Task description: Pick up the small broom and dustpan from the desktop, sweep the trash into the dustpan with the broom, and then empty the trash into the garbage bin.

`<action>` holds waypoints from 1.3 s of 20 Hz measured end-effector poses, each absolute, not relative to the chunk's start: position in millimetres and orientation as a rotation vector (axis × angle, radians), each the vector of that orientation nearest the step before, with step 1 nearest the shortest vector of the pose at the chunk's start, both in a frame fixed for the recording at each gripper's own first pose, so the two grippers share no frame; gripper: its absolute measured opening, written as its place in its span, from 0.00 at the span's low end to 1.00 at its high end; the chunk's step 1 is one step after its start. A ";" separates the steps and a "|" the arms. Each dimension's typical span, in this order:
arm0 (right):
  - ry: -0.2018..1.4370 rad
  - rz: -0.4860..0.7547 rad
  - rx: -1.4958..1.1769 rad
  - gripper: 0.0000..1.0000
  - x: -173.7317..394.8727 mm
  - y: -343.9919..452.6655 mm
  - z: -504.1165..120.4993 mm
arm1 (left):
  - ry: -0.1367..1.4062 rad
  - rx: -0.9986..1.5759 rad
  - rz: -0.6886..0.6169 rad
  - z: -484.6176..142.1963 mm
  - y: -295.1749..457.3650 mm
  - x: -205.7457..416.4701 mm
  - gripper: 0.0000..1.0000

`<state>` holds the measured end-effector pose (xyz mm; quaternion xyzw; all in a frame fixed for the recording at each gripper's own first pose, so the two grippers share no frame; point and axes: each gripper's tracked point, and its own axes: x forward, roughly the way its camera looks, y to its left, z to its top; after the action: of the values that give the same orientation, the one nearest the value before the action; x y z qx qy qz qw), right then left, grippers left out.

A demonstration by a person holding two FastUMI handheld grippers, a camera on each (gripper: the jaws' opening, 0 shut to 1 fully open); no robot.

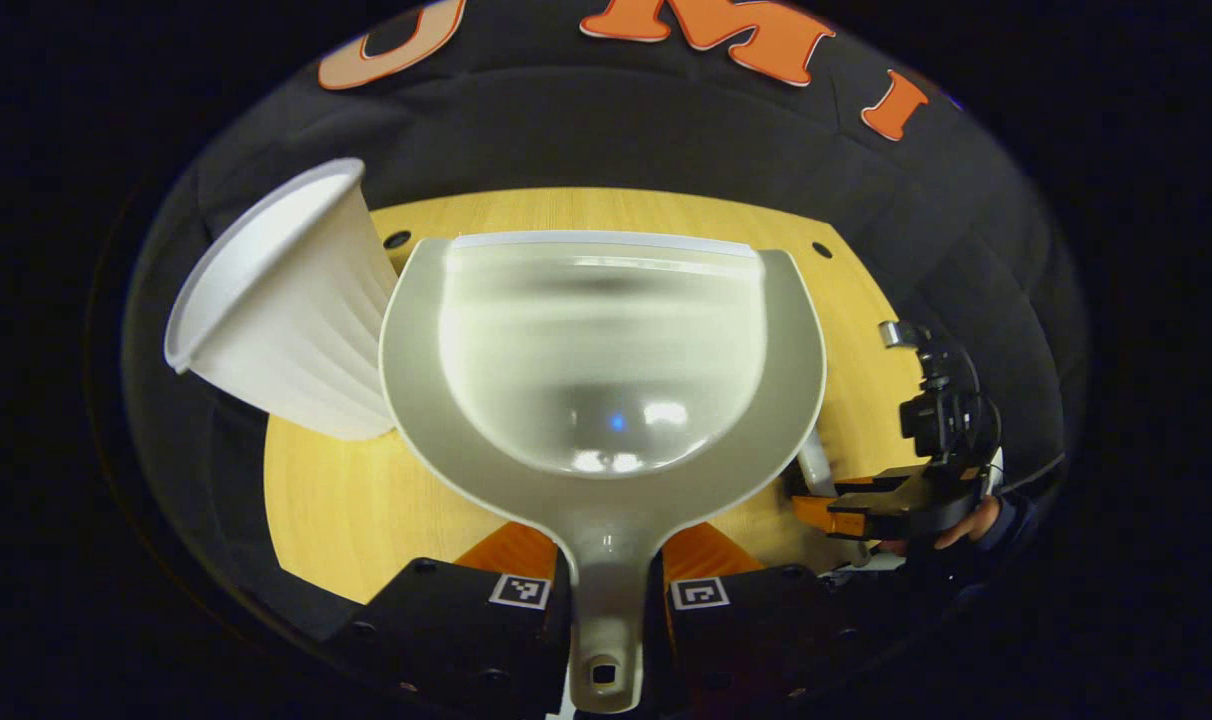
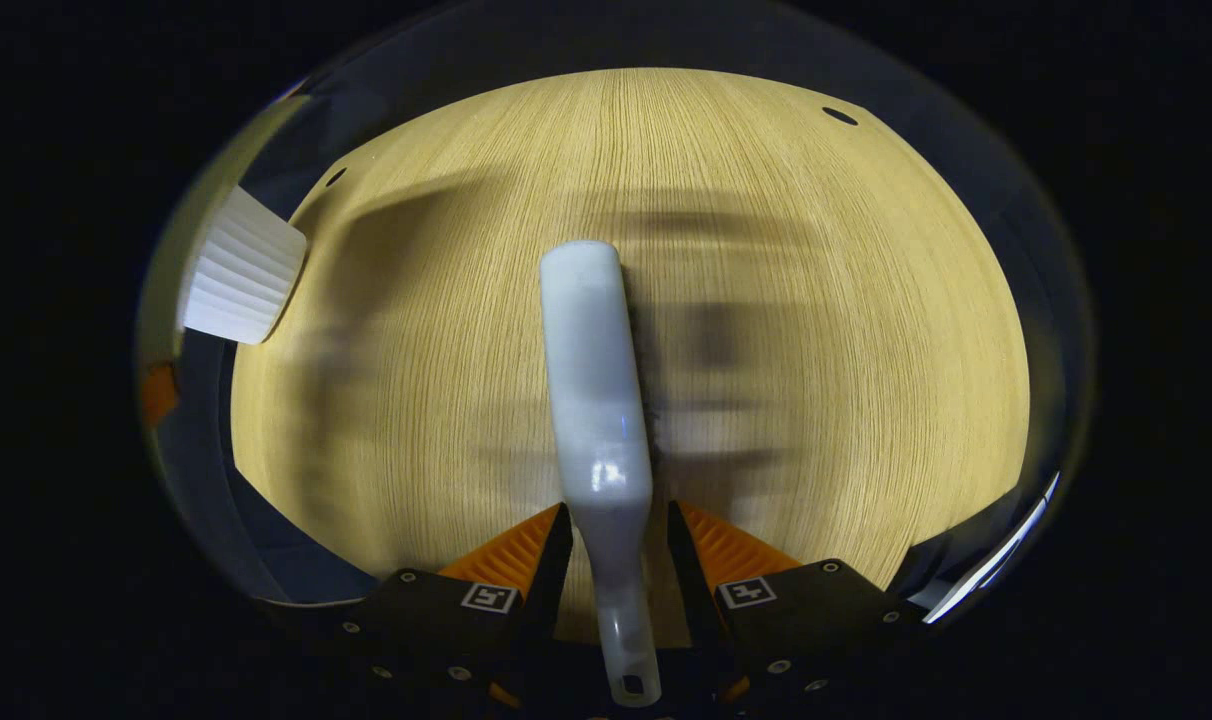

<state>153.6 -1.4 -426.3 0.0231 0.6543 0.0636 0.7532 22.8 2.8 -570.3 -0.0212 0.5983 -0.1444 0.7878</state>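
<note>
I see a round wood-grain desktop (image 2: 816,330), black cloth behind. My left gripper (image 1: 606,590) pinches the glossy dustpan (image 1: 606,350) handle beside the ribbed white bin (image 1: 286,310); right gripper (image 2: 621,565) pinches the smooth broom (image 2: 596,380) handle over the desk.

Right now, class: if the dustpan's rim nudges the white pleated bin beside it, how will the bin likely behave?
The bin looks thin-walled and empty, so probably light, sliding easily. It already leans in the left gripper view, so it may tip. Its pleats suggest it flexes rather than cracks against the dustpan.

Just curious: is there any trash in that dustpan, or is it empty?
Empty. The dustpan, held by the left gripper, shows a bare, shiny scoop with only light reflections.
</note>
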 end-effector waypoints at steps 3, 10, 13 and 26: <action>1.461 0.183 0.080 0.67 143.9 5.9 -426.0 | 1.399 -0.018 -0.273 -620.8 -7.5 2.5 0.30; 1.472 0.257 0.082 0.55 133.0 17.6 -423.7 | 1.498 -0.041 -0.276 -677.9 -26.8 -6.8 0.30; 1.476 0.278 0.110 0.55 128.3 22.8 -421.0 | 1.529 -0.053 -0.286 -682.4 -22.6 -2.0 0.30; 1.346 0.241 0.165 0.80 150.9 21.4 -400.9 | 1.481 -0.009 -0.346 -667.8 -33.3 -6.4 0.77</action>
<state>150.9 21.4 -400.9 0.0762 0.6212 0.1111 0.7720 -6.4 -33.3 -667.8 -0.0040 0.6713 -0.1567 0.7244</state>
